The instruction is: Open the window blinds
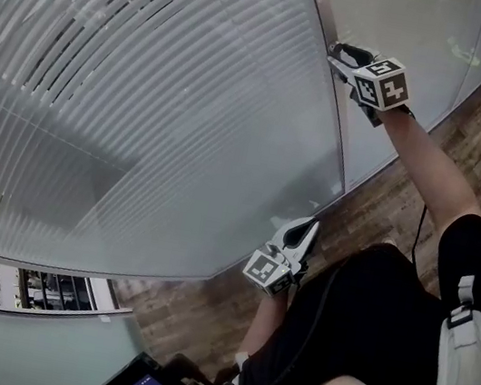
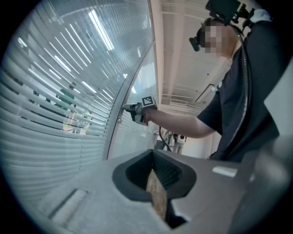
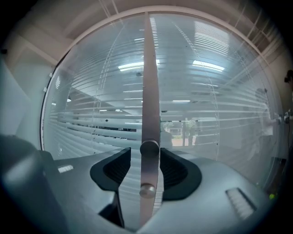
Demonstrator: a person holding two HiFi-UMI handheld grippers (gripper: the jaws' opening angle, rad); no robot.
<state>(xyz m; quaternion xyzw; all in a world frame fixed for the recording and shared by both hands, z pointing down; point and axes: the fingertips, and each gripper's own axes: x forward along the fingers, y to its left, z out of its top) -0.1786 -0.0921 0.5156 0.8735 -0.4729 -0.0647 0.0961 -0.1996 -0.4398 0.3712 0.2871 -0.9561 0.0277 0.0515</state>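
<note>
Metal knob [image 3: 149, 148] on the strip [image 3: 150, 68] edging the blinds [image 3: 98, 121] sits between your right gripper's [image 3: 145, 157] parted jaws, unclamped. It looks small, stiff and likely slick, so pinch squarely across its sides. Your left gripper [image 2: 156, 177] hangs closed and empty, down by the glass [image 2: 132, 137].
</note>
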